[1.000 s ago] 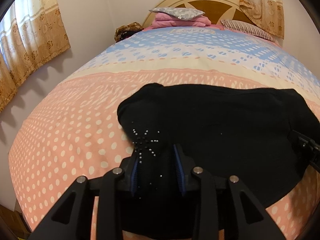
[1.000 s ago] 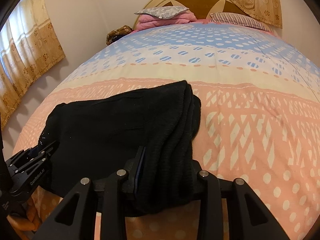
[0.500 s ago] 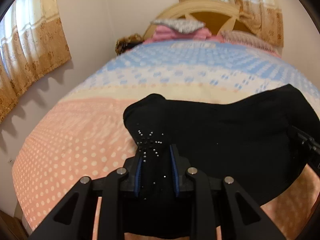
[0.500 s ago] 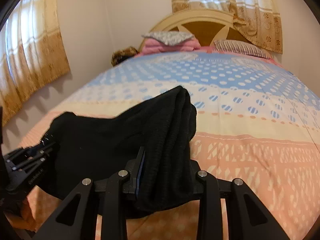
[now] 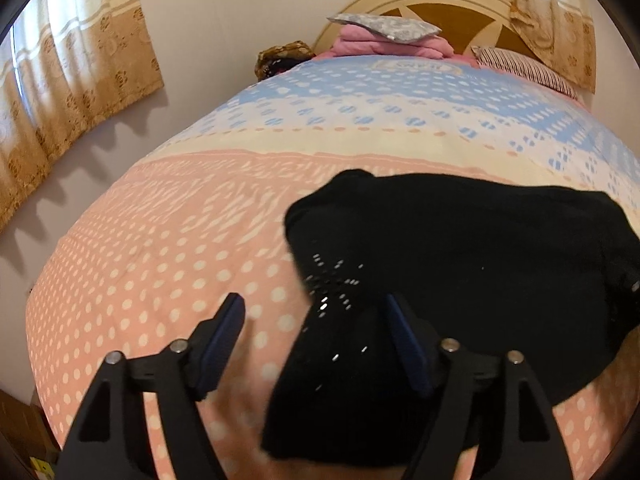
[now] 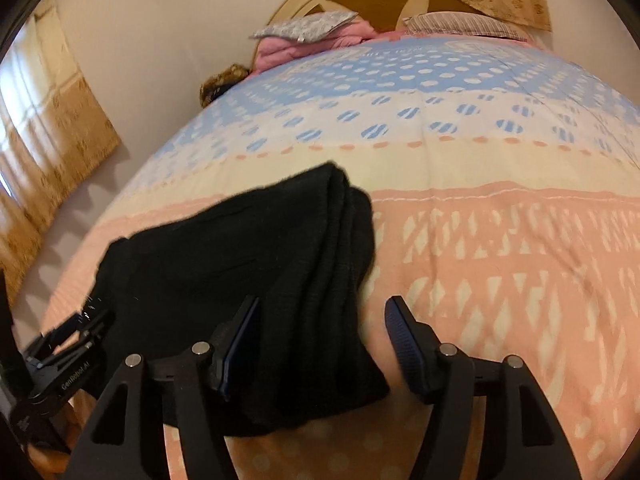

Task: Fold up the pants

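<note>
Now spread, my left tongs [image 5: 316,320] have just been opening, and a rhinestone-studded corner of the black pants [image 5: 460,260] lies loose between the 2 blue pads without being pinched. My right tongs [image 6: 322,334] have also just been opening; their jaws stand apart with the ribbed, stacked edge of the pants [image 6: 248,264] between them, against the left pad and clear of the right one. The pants lie folded in a dark bundle on the peach, dotted part of the bedspread [image 5: 168,248], near the foot of the bed. In the right wrist view my left tongs [image 6: 76,332] show at the far-left end of the bundle. At the head of the bed, a grey patterned pillow [image 5: 386,28] rests on folded pink bedding [image 5: 384,45] before the cream headboard [image 5: 440,0], with a striped pillow [image 5: 524,70] beside it. Beige curtains [image 5: 76,72] hang on the left wall.
</note>
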The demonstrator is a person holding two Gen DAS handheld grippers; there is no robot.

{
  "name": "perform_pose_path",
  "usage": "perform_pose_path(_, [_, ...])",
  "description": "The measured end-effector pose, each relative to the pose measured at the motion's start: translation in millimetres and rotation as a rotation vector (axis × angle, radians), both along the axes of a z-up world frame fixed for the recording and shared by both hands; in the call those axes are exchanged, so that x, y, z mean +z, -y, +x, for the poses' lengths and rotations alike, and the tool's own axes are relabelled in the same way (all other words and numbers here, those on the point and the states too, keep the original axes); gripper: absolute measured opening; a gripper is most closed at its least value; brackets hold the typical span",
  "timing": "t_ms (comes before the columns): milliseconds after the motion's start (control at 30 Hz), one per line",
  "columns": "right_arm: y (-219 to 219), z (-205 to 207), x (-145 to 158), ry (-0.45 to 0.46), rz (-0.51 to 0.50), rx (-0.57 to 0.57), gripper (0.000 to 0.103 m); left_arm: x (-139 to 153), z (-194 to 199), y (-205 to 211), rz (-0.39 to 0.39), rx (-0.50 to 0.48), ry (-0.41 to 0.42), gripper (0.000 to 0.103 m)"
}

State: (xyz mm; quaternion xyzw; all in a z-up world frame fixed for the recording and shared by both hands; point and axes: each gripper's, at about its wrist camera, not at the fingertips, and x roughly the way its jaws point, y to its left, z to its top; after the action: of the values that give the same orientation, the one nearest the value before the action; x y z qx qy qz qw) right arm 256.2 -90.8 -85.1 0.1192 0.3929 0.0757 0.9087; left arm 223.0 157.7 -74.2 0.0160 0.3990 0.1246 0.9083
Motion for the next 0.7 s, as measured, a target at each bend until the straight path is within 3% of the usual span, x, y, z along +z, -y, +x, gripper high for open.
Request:
perform_pose_path(167, [5.8,-51.6,43.2,0.267,-0.066,-0.131,0.061,20.4,-14.3,5.2,0.013,0.002,0.051,0.076])
perform_pose_path(200, [-1.3,-56.2,49.0,0.288,-0.1,-0.107,0.041,25.7,-16.6,8.4,0.014,-0.003,0.068,0.076])
perform_pose_path(267, [-22.9,-54.8,53.1,0.263,-0.163,-0.009,0.018,37.6,-21.3,17.9,0.004,-0.024,0.108,0.077])
perform_pose_path(400, [-42.8,-43.5,39.9,0.16,-0.138,0.093,0.015,42.3,-21.8,37.5,-0.02,-0.083,0.128,0.077])
perform_pose_path(500, [-46.4,-31.6,14.9,0.04,-0.15,0.117,0.016,23.6,-12.9,47.2,-0.038,-0.114,0.063,0.077])
perform_pose_path(600, [-45.0,-31.9,8.4,0.036,-0.135,0.121,0.016,-4.1,-4.4,45.7,-0.061,-0.122,-0.04,0.079])
perform_pose_path(700, [-49.5,-34.1,6.1,0.05,-0.164,0.123,0.016,-7.3,-9.6,40.6,-0.06,-0.117,-0.022,0.086])
